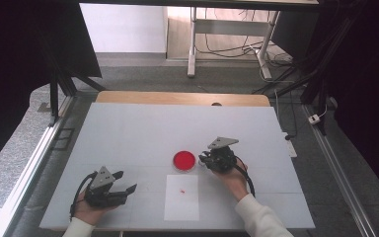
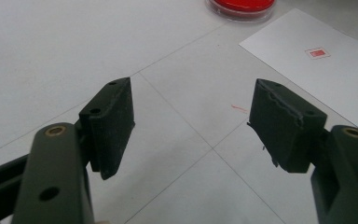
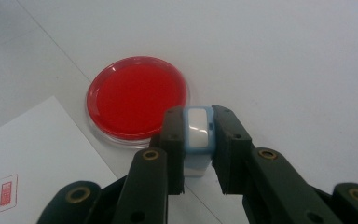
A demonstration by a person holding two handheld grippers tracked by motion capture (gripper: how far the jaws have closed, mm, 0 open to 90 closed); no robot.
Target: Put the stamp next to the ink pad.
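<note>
My right tongs (image 3: 198, 140) are clamped on a small blue-and-white stamp (image 3: 198, 128), held just beside the red ink dish (image 1: 184, 160), which sits near the middle of the tabletop (image 1: 128, 128). My left tongs (image 1: 126, 182) rest near the front left corner, wide apart and holding nothing. A white sheet of paper (image 1: 181, 205) lies toward the front edge, just in front of the dish, already bearing one small red mark (image 3: 5, 193). My worry from here: the grip sits high on the stamp's cap, so it could twist or slip when pressed down. A tilted press would smudge the print, and the loose sheet might lift with the stamp.
</note>
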